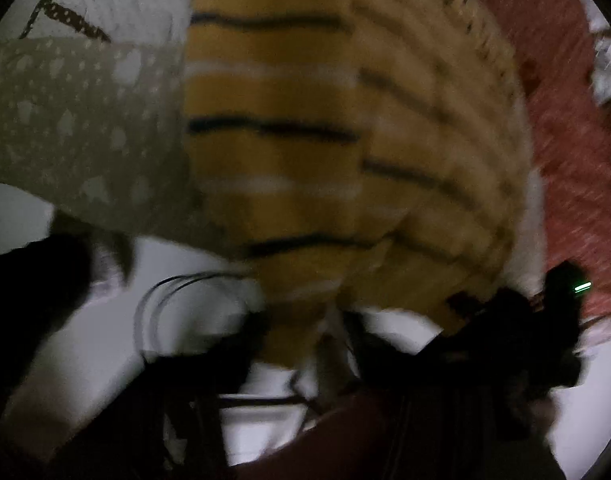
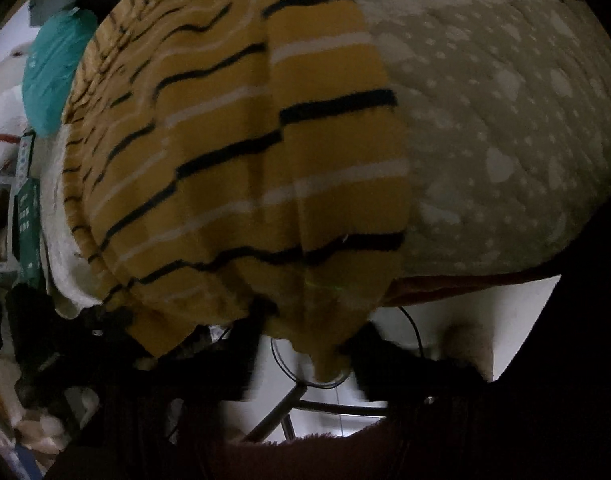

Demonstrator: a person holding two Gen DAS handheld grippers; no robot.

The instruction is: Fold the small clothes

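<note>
Both grippers point steeply downward: the left gripper (image 1: pixel 301 340) and the right gripper (image 2: pixel 325 360) each have their jaws clenched on the lower edge of a striped jumper (image 1: pixel 289 120) (image 2: pixel 245 152). The jumper, a soft mustard knit with thin black and white bands, lies draped in folds beside a spotted grey cloth (image 1: pixel 65 120) (image 2: pixel 505 140).

Left gripper (image 1: pixel 305 344): black, blurred, blocky fingers (image 1: pixel 253 336), thin black cable loops (image 1: pixel 161 300) beside it. Right gripper (image 2: pixel 325 360): black blocky fingers (image 2: pixel 381 356), thin black cable arc (image 2: pixel 415 328) behind. Other gripper body (image 1: pixel 545 320) in left wrist view: black housing, small green light. Dark maroon fuzzy sleeve or garment (image 2: pixel 325 452) along bottom edge.
</note>
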